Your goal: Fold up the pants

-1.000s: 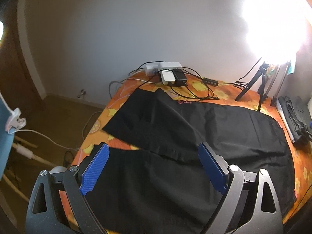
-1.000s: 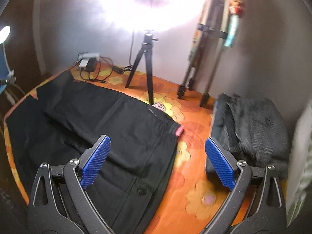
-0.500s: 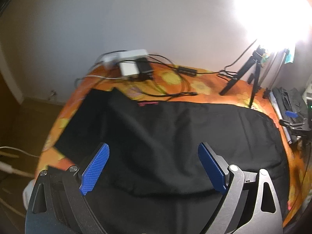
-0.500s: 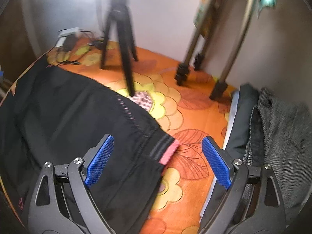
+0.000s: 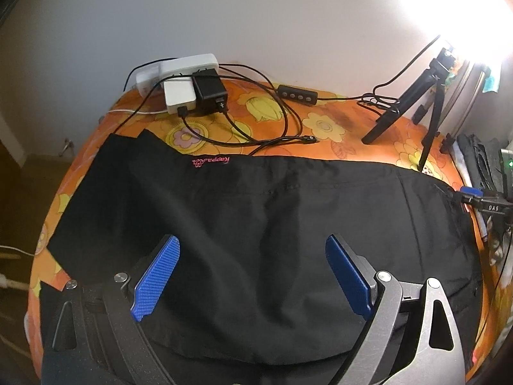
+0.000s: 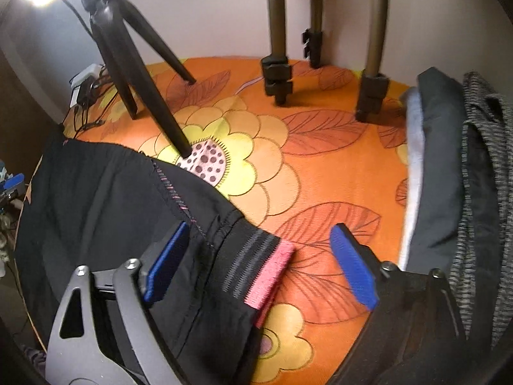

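The black pants (image 5: 263, 224) lay spread flat across a bed covered by an orange flowered sheet (image 6: 320, 166), one leg already lying over the other, the pink logo near the far edge. The waistband (image 6: 256, 266), striped grey with a pink border, lay at the right end, its corner just short of a folded pile of clothes (image 6: 449, 176).

The fabric appeared thin, light and limp, with soft creases. It would likely sag from any hold and slide somewhat on itself. The thicker elastic waistband and the hems looked the firmest places to take hold; a pinch mid-leg would probably gather one layer only.

The right gripper (image 6: 259, 263) hung over the waistband corner, jaws apart and just narrowing, the band between them but not pressed by the blue pads (image 6: 352, 269). The left gripper (image 5: 253, 276) hovered above the middle of the legs, jaws wide apart and holding nothing.

Beyond the pants, a power strip with chargers (image 5: 189, 83) and loose cables (image 5: 282, 122) lay at the far edge of the bed. A small black tripod (image 6: 138, 73) stood just beside the waistband seam, one foot close to the cloth and liable to snag; larger tripod legs (image 6: 275, 32) stood behind.
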